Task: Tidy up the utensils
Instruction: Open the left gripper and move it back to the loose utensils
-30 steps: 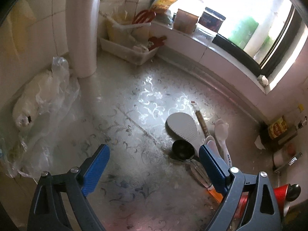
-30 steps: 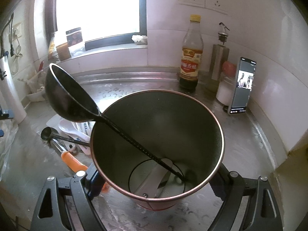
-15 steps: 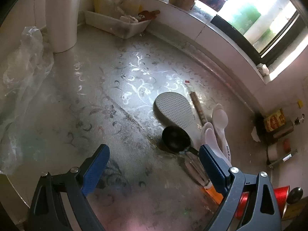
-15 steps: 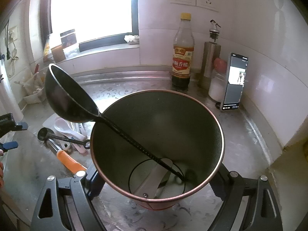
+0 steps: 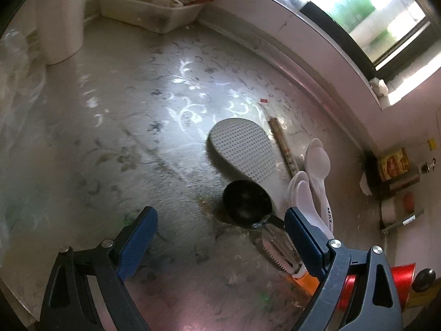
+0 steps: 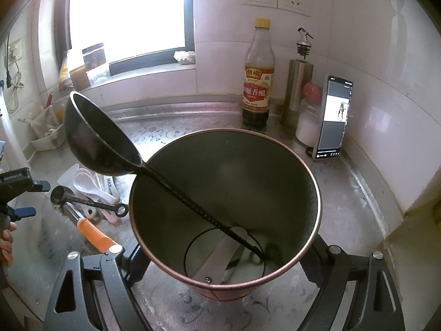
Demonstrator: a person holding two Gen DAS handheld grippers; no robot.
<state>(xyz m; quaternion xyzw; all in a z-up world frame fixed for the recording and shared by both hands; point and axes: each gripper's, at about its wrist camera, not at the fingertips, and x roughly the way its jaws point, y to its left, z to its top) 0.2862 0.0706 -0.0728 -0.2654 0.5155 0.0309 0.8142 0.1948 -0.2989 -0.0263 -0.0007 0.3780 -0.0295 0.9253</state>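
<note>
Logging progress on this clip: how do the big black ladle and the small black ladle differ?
The big ladle stands tilted in the metal bucket, bowl above the rim; the small ladle lies flat on the counter among the spoons. The big ladle's bowl is clearly wider. Both are black with thin handles.

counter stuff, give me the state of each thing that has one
bucket: upright, gripped by right gripper
big ladle: standing in bucket
small ladle: lying on counter
rice paddle: lying flat
left gripper: open, empty
vinegar bottle: capped, upright
phone: screen on
</note>
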